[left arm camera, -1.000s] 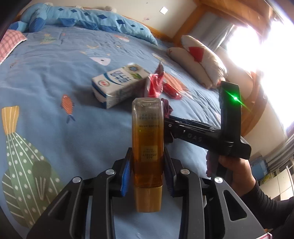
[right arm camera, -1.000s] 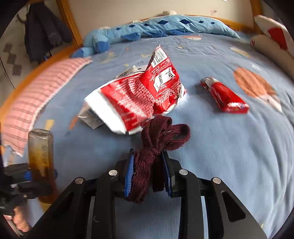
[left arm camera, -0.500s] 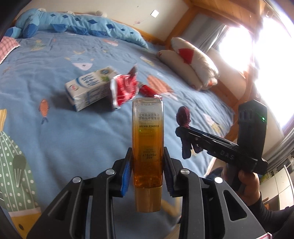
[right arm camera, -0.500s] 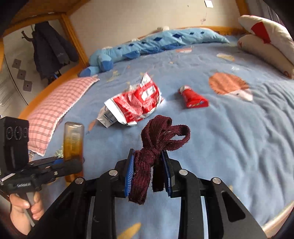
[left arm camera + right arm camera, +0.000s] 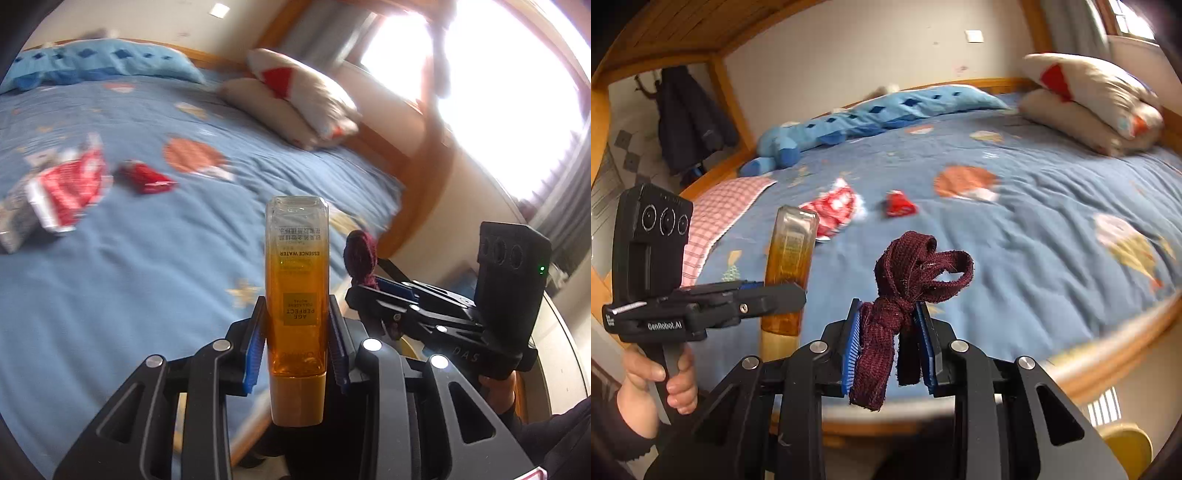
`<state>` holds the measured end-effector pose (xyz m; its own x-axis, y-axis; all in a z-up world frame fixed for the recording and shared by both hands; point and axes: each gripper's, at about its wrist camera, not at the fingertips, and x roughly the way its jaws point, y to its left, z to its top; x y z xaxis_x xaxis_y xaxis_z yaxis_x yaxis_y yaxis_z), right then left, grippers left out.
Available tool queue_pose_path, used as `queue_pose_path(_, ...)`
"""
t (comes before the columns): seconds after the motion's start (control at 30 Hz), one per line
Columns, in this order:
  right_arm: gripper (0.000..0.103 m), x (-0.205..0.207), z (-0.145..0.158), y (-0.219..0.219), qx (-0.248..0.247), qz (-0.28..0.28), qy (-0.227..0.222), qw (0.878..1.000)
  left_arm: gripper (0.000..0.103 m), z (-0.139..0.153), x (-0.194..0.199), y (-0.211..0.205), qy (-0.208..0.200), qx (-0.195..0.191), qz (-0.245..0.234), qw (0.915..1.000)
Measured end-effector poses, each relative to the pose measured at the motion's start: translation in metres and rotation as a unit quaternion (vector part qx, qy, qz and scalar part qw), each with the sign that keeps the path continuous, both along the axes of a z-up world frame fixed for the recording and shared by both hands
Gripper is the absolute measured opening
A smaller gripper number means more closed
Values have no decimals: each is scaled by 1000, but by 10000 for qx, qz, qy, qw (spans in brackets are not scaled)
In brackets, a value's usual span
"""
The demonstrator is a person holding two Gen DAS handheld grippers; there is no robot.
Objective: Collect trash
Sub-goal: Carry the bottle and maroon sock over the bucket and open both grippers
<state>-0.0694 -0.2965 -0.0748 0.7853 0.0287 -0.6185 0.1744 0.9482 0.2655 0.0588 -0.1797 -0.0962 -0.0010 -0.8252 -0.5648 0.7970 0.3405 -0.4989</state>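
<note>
Left hand-held gripper (image 5: 297, 347), carton (image 5: 16, 216) half-hidden

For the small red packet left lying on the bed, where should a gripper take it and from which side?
Judging from its pose, the small red packet lies flat on the blue bedspread, apart from the larger red wrapper. Come down from above and pinch across its narrower width near the middle. The picture is blurred, so finer edges cannot be told.

Home bedroom, wooden-framed bed (image 5: 1115, 334), patterned blue quilt (image 5: 1015, 236), pillows (image 5: 1089, 99)
</note>
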Motion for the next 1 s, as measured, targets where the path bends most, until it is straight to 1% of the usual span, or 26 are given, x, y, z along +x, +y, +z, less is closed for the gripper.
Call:
queue_pose_path(0.17,27,-67,-5,-38,-50,-655,99,9978,32,-1,-44,-47,25,10,-600,9982)
queue_pose_path(0.33,27,-130,-18,-69,48,-1325,227,9909,32,-7,-91,-91,68,98,-1239,9922)
queue_pose_path(0.43,27,-165,-31,-79,90,-1638,374,9857,32,-14,-126,-122,66,182,-1643,9862)
queue_pose_path(0.53,27,-198,-46,-86,131,-1925,561,9796,32,-23,-154,-142,100,262,-1953,9804)
queue_pose_path(0.63,27,-226,-58,-90,209,-2153,696,9738,32,-37,-179,-164,155,435,-2227,9738)
queue_pose_path(0.7,27,-241,-66,-95,272,-2268,797,9703,32,-47,-189,-173,217,546,-2334,9706)
queue_pose_path(0.73,27,-251,-73,-97,273,-2381,891,9668,32,-53,-196,-179,282,619,-2420,9679)
queue_pose_path(0.8,28,-263,-84,-101,320,-2509,1080,9614,32,-61,-205,-189,312,715,-2487,9654)
queue_pose_path(0.83,32,-267,-89,-102,356,-2545,1155,9595,32,-65,-210,-193,315,773,-2550,9633)
queue_pose_path(0.87,33,-271,-96,-103,439,-2543,1259,9579,32,-70,-217,-197,300,848,-2593,9616)
queue_pose_path(0.93,60,-277,-106,-105,508,-2619,1387,9537,32,-76,-226,-207,316,944,-2667,9586)
queue_pose_path(1.0,61,-282,-110,-106,512,-2717,1419,9505,32,-85,-234,-216,289,1084,-2720,9557)
